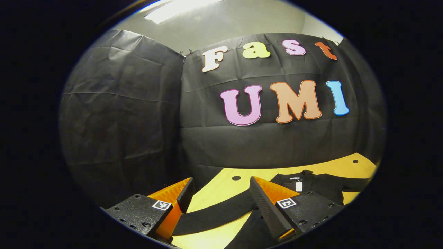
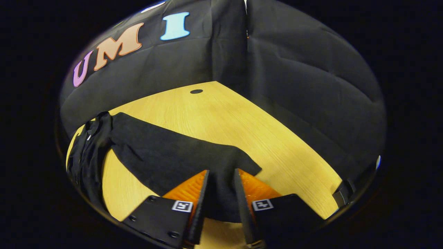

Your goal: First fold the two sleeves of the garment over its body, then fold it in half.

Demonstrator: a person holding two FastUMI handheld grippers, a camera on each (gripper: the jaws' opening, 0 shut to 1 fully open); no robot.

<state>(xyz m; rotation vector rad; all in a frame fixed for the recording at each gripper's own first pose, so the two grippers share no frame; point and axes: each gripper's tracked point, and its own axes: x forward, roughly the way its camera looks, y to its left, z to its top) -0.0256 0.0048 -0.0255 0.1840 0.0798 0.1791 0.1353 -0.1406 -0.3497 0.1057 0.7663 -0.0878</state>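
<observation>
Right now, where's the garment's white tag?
In the left gripper view, the white tag hangs at the garment collar, right of centre on the table.

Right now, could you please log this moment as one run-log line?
garment: black, on wooden table, sleeves spread out | left gripper: open above sleeve | right gripper: open over sleeve end

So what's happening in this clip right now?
A black garment lies spread on a wooden table, both sleeves still stretched out, nothing folded yet. In the right gripper view, the right tool sits open over the end of the right sleeve, fingers either side of it. In the left gripper view, the left tool is open above the left sleeve. Neither has closed on cloth.
</observation>
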